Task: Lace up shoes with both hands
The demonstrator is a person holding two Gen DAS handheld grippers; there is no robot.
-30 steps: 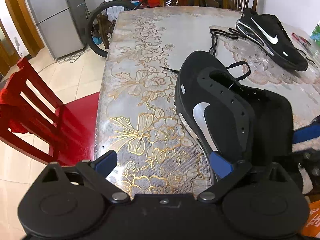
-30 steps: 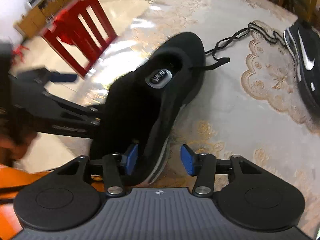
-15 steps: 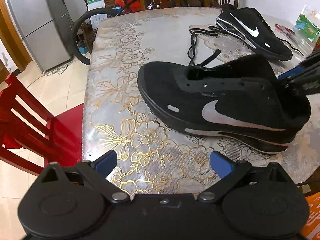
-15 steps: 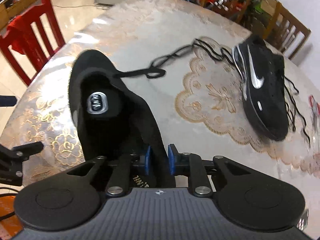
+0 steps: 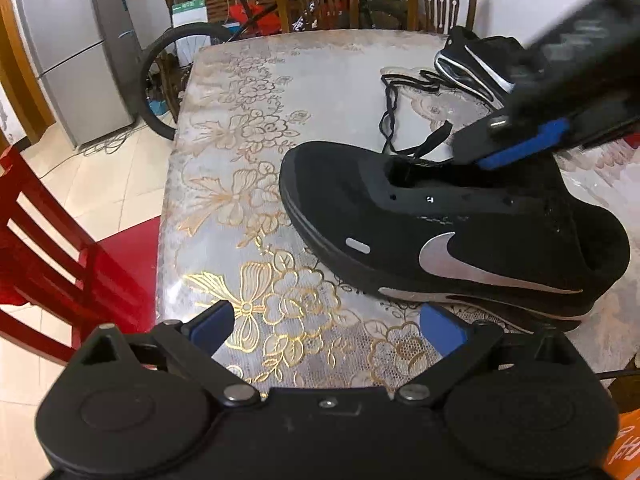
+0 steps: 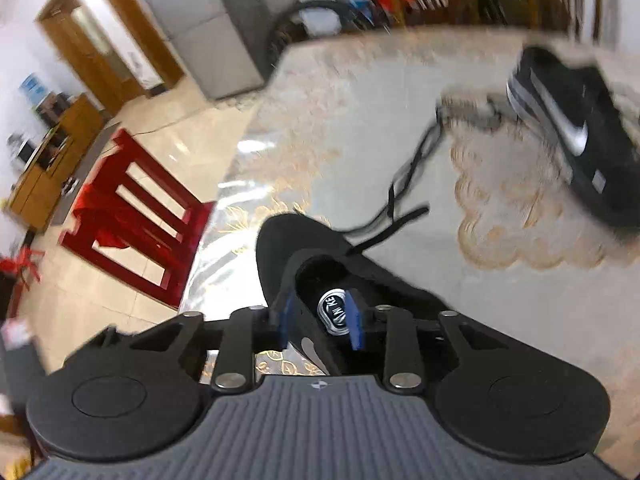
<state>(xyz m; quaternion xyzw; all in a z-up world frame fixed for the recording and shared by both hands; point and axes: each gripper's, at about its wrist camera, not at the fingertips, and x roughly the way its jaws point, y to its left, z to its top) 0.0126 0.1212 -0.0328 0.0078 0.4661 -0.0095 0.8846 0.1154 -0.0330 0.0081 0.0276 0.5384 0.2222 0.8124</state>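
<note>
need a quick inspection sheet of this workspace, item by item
surface: table under a clear cover with a gold flower print
job's things: near shoe upright, eyelets empty; loose lace trailing from its front; second shoe at far side
clutter: nothing seen
grippers: left tool open, empty; right tool open, over the near shoe's opening
cables: wire on floor by fridge
surroundings: red chair, bicycle wheel, wooden chairs
</note>
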